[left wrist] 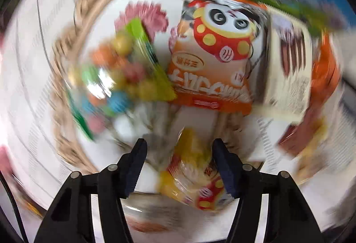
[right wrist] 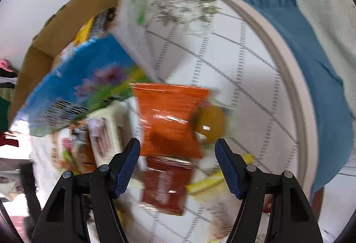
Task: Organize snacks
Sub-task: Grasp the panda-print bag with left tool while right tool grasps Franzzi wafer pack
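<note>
snacks lie loose on a round bench [right wrist: 296, 96] covered in a white cloth with a grey lattice pattern; none is visibly sorted yet, so the task reads as barely begun, with most or all of the sorting still to do.

left wrist view, heavily blurred: the left claw [left wrist: 179, 167] points down over the pile, jaws partly parted. a small yellow-and-red packet [left wrist: 195, 178] sits between them, near the right-hand finger, but the blur leaves it unclear whether the pads press on it, so a grip cannot be confirmed. above it in the frame lie an orange panda packet [left wrist: 213, 54], a clear bag of coloured candy balls [left wrist: 120, 74] at centre left, and a cream packet [left wrist: 289, 74] at right. a woven rim [left wrist: 71, 78] curves round the left side; whether it is a basket or a mat cannot be told.

right wrist view: the right claw [right wrist: 178, 167] hangs with jaws parted over a dark red packet [right wrist: 166, 185], pads clear of it on both sides, so nothing is grasped. an orange packet [right wrist: 171, 120] lies just above it, a round amber piece [right wrist: 210, 125] beside that, and a yellow wrapper [right wrist: 209, 183] at lower right.

only the right view shows the cardboard box [right wrist: 73, 27] at upper left, a likely destination, with a blue flowered pack [right wrist: 84, 83] leaning at its mouth, and the bench edge with a blue blanket [right wrist: 311, 54] beyond. only the left view shows the candy bag and the panda packet plainly.
</note>
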A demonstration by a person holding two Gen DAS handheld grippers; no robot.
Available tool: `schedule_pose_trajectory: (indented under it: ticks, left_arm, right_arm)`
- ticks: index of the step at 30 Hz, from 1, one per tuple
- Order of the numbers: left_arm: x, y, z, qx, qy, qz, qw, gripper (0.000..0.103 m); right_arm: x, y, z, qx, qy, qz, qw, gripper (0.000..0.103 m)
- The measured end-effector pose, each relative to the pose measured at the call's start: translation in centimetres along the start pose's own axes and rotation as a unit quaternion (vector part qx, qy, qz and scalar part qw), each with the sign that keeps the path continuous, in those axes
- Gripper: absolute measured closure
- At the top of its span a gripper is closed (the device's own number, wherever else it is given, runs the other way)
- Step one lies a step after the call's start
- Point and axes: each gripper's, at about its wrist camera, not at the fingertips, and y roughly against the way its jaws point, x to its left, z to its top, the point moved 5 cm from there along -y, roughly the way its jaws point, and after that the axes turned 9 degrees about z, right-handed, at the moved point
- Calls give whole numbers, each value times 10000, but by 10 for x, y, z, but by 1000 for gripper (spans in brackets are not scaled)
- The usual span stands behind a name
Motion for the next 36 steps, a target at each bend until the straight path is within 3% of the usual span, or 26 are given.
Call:
schedule_pose_trajectory:
  ticks: [3,5,9,11,12,13,17,20,23,25,26,29,31,32,36]
  left_arm:
    - [0,1,0,-316,-550,558,9964,44]
    - [3,-2,5,-316,-702,721,9944,44]
    - [19,0,7,-45,-141,119,9998,44]
    - [25,7,5,-156,-45,-115,9998,44]
    - [29,14,3,-287,-45,-107,9995,44]
    - [33,22,1,-450,-117,-103,9989,44]
    - [17,55,-13,-994,-1066,-187,9891,42]
    - [-16,68,-48,-1192,-2316,-9,9655,37]
    - [-48,52,-80,-1136,-3512,607,9274,36]
    - [-67,32,-88,-1131,-3956,1170,9039,36]
    - [-75,22,-88,-1110,-3984,1322,9008,36]
    - [-86,11,-76,-1177,-3778,1535,9055,36]
    - [-87,8,-68,-1106,-3412,1373,9233,36]
    - [-88,11,-64,-1018,-3008,955,9434,36]
    - [-74,18,-41,-911,-2509,603,9618,36]
  right_arm:
    - [33,0,2,-6,457,197,9988,31]
    - [53,-13,-2,207,640,324,9972,31]
    - [81,-50,-8,586,968,149,9935,31]
    - [89,-71,-12,815,1111,17,9905,31]
    - [91,-78,-14,904,1202,-47,9886,36]
    - [92,-86,-17,1002,1324,-144,9860,45]
    - [88,-82,-29,1031,1773,-268,9784,45]
    - [76,-73,-45,1247,1801,-193,9755,45]
    - [61,-64,-61,1406,1704,-109,9752,45]
    - [54,-61,-67,1425,1667,-132,9756,45]
    - [52,-59,-70,1414,1653,-130,9760,45]
    - [43,-53,-71,1356,1423,-121,9804,45]
    - [31,-49,-73,1352,1251,-53,9829,45]
    - [27,-47,-73,1362,1225,-53,9831,45]
    - [20,-44,-83,1490,1381,-154,9790,45]
